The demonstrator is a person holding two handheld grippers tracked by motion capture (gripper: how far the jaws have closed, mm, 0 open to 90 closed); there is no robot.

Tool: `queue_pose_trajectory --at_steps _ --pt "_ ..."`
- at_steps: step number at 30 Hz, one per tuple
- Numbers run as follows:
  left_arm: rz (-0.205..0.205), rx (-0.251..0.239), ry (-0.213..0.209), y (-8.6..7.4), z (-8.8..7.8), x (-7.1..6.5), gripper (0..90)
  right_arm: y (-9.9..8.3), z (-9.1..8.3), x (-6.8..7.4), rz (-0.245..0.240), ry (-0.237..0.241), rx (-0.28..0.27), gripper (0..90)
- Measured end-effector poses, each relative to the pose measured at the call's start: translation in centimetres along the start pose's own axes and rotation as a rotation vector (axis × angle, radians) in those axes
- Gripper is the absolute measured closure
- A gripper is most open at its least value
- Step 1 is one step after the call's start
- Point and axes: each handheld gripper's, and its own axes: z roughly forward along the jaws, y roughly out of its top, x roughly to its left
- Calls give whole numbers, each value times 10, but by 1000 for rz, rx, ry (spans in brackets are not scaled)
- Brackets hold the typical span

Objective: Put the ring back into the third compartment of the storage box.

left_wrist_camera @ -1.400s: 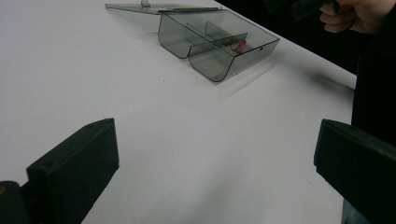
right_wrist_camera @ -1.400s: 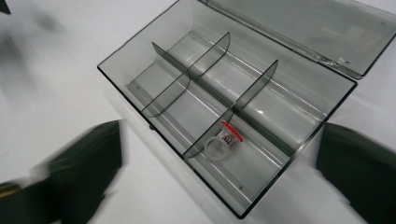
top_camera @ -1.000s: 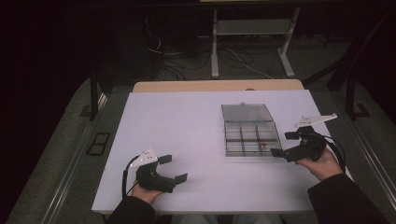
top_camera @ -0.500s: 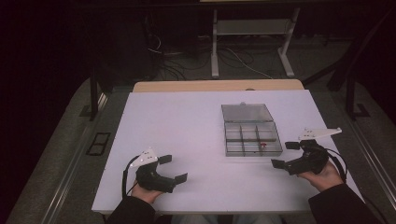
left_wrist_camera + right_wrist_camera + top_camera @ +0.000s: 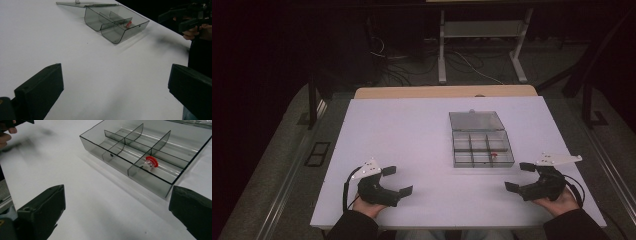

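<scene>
1. The left gripper (image 5: 398, 181) rests near the front left edge of the white desk (image 5: 402, 130), its fingers spread wide and holding nothing.
2. Right of centre sits a clear box (image 5: 482, 149) with its lid folded back flat; a small red-capped piece (image 5: 150, 162) lies in one front corner compartment.
3. The right gripper (image 5: 521, 177) sits near the front right edge, just beside the box, fingers released and empty.
</scene>
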Motion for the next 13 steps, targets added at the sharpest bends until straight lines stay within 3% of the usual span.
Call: queue_pose_trajectory --at_steps 13 --pt "-2 6 -4 0 1 0 0 -13 0 -2 -12 -4 -28 0"
